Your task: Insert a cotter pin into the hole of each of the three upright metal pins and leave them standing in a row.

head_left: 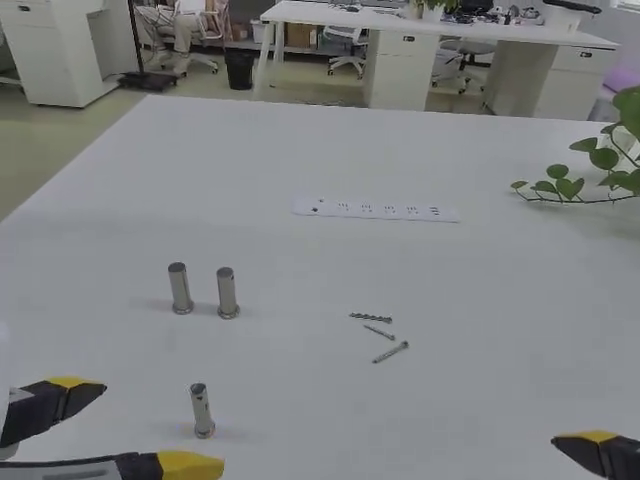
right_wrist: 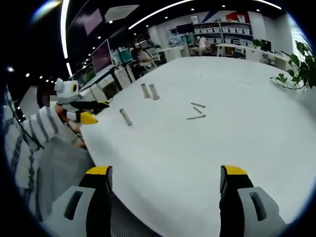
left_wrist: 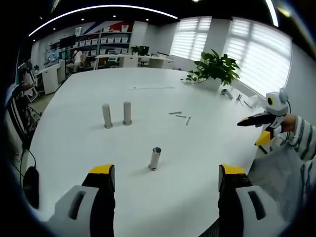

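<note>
Over the near edge of the desk (head_left: 330, 150), the left gripper (left_wrist: 167, 173) and right gripper (right_wrist: 165, 173) are being held with jaws apart, nothing between them. Two metal pins (head_left: 180, 288) are standing side by side left of centre, with a third pin (head_left: 202, 410) upright nearer the front edge. Three cotter pins (head_left: 378, 335) are being left loose mid-desk, apart from them.

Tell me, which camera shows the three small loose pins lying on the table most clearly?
The head view: the cotter pins lie near mid-frame, each separately visible on the white table. Both gripper views show them too, but as tiny, distant slivers.
</note>
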